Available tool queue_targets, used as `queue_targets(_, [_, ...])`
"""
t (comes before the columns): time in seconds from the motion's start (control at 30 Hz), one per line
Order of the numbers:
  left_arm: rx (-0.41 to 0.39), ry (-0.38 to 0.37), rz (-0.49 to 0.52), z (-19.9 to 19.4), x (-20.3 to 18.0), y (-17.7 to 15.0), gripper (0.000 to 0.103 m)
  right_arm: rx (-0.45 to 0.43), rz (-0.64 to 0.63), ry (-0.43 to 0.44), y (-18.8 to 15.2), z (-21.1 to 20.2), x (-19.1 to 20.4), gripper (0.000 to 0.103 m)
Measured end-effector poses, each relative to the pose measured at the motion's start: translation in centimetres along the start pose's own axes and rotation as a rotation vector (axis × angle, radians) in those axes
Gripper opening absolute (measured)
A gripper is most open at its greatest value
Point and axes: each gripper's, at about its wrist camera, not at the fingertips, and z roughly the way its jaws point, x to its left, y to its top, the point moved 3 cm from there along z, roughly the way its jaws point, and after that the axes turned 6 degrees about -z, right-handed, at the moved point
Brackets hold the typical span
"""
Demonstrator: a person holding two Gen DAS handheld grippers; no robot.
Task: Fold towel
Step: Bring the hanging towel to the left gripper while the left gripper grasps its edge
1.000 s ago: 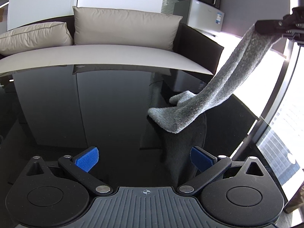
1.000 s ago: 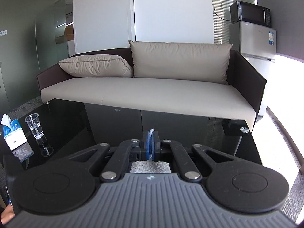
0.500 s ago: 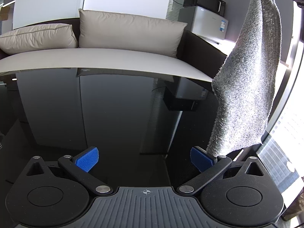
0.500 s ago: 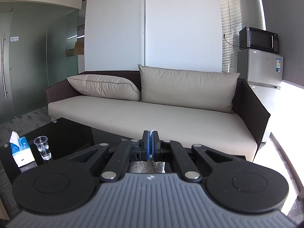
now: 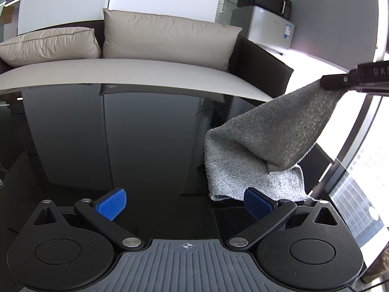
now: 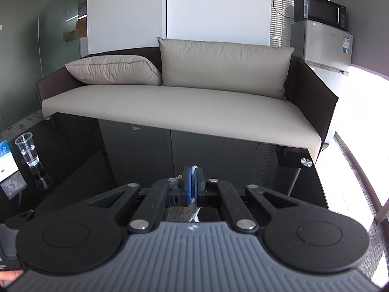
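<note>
Left wrist view: the left gripper (image 5: pixel 184 203) is spread wide and empty over the table (image 5: pixel 145 146). The towel (image 5: pixel 257 155) lies just ahead of its right finger, one corner lifted up to the right.

Right wrist view: the right gripper (image 6: pixel 193 182) is clamped on the towel's edge (image 6: pixel 194 169).

Beige sofa (image 6: pixel 184 107), microwave (image 6: pixel 321 11) on fridge (image 6: pixel 325 46), plastic cup (image 6: pixel 27 149) (clear), black table (image 5: pixel 97 146)
</note>
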Motion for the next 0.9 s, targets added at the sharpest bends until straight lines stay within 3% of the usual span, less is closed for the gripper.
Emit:
queue_targets(0.13, [-0.004,-0.002,0.011,0.4,-0.1,0.3,0.102,0.046,0.018,0.048,-3.3,1.2,0.5,0.002])
queue_targets(0.4, [0.013,-0.065,0.099,1.0,-2.4,-0.5,0.102,0.061,0.246,0.120,-7.8,3.3,0.4,0.002])
queue_targets(0.6, [0.009,-0.093,0.170,1.9,-5.1,-1.8,0.102,0.012,0.325,0.174,-7.0,2.8,0.4,0.002])
queue_targets(0.9, [-0.045,-0.135,0.128,2.7,-7.4,-1.3,0.102,-0.037,0.383,0.277,-3.3,0.9,1.1,0.002])
